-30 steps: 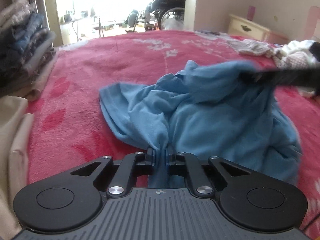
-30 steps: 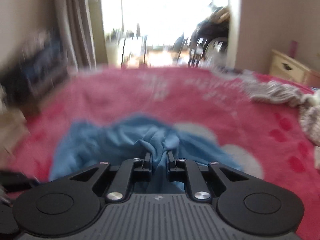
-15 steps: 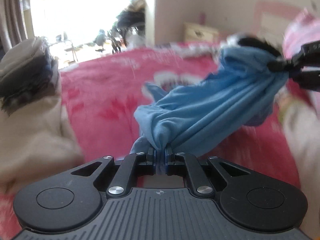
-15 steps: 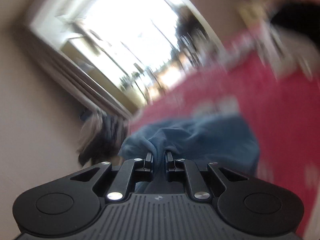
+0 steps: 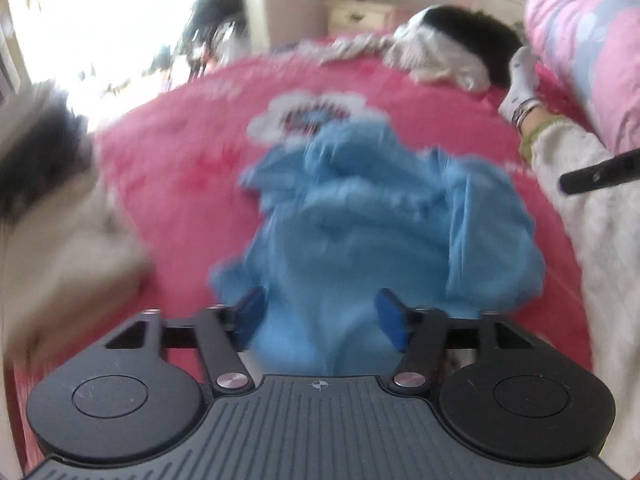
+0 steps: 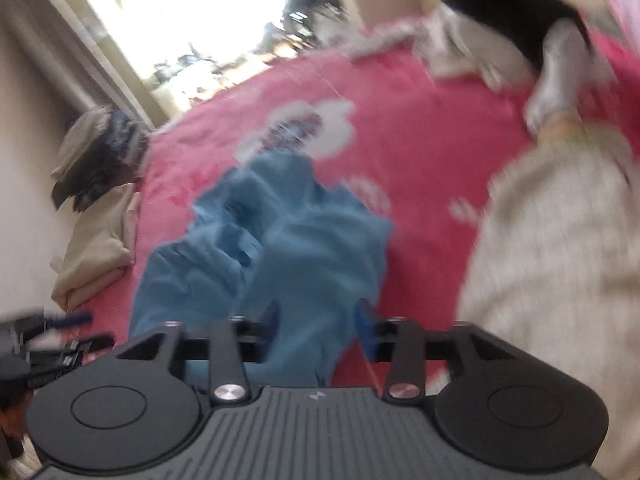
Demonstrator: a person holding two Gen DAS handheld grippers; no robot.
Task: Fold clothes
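A red bed cover (image 5: 192, 184) carries the blue shirt (image 5: 380, 216), lying crumpled mid-bed: soft, light, floppy, best pinched at a hem or shoulder edge. The left tongs (image 5: 320, 312) and right tongs (image 6: 318, 330) gape, gripping nothing.

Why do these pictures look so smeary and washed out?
Left wrist view: the blue garment and red bedspread are smeared by motion, while the left gripper stays sharp. Right wrist view: tilted, blurred everywhere; the window is blown out white.
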